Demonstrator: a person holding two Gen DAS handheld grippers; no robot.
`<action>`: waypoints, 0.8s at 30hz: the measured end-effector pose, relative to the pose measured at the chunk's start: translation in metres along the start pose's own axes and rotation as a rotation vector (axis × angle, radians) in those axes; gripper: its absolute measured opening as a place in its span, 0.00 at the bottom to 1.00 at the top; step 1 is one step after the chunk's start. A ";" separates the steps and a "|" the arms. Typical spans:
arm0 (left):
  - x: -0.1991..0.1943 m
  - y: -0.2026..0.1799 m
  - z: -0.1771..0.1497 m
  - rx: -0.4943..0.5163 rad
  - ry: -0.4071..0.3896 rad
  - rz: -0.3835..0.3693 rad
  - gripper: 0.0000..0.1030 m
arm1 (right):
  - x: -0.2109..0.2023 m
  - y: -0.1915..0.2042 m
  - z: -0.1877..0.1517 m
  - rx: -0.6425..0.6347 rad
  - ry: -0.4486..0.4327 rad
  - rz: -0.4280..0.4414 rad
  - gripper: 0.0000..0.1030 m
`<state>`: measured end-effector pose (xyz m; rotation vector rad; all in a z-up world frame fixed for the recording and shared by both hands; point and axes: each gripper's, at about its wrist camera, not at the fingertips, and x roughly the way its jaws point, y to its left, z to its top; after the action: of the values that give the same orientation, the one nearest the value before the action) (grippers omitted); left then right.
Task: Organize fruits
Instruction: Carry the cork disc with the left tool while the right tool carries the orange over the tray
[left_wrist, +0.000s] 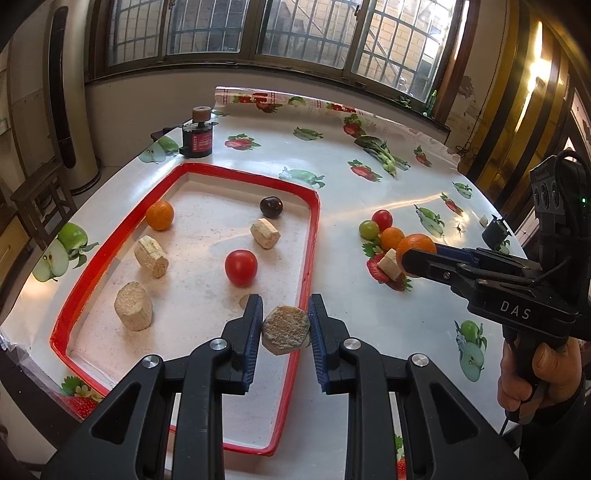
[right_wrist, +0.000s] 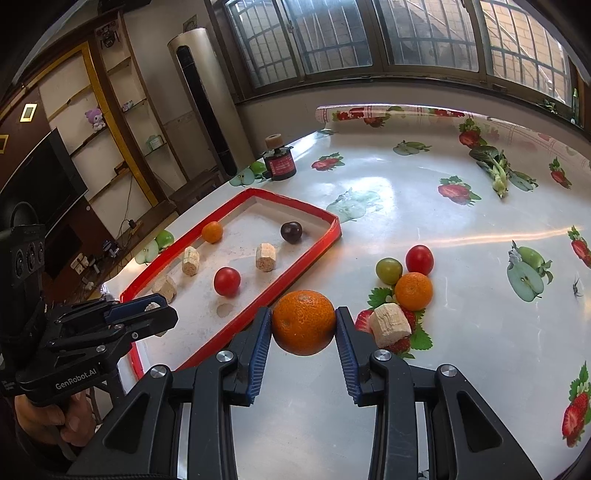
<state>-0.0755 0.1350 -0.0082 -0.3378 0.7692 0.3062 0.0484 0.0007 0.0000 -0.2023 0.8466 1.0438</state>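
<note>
My left gripper (left_wrist: 285, 325) is shut on a beige hexagonal chunk (left_wrist: 286, 330), held above the near right part of the red-rimmed tray (left_wrist: 110, 236). In the tray lie a small orange (left_wrist: 159, 215), a dark plum (left_wrist: 270, 206), a red tomato (left_wrist: 241, 267) and three more beige chunks. My right gripper (right_wrist: 303, 325) is shut on an orange (right_wrist: 303, 322), lifted just right of the tray's rim (right_wrist: 332, 225). On the cloth beyond it sit a green tomato (right_wrist: 388, 270), a red tomato (right_wrist: 419, 259), another orange (right_wrist: 413, 291) and a beige chunk (right_wrist: 389, 324).
A black jar with a cork top (left_wrist: 197, 136) stands past the tray's far end. A leafy green vegetable (left_wrist: 380, 153) lies at the back right. A small black object (left_wrist: 493, 230) sits near the table's right edge. A tall white air conditioner (right_wrist: 212, 99) stands behind the table.
</note>
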 end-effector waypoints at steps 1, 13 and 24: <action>0.000 0.002 -0.001 -0.003 0.000 0.004 0.22 | 0.001 0.002 0.000 -0.003 0.002 0.003 0.35; -0.001 0.027 -0.009 -0.046 0.001 0.032 0.22 | 0.020 0.022 0.004 -0.042 0.031 0.023 0.35; 0.001 0.057 -0.012 -0.109 0.007 0.043 0.22 | 0.041 0.037 0.012 -0.064 0.055 0.046 0.35</action>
<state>-0.1046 0.1813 -0.0272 -0.4252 0.7688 0.3889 0.0334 0.0538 -0.0122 -0.2678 0.8710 1.1137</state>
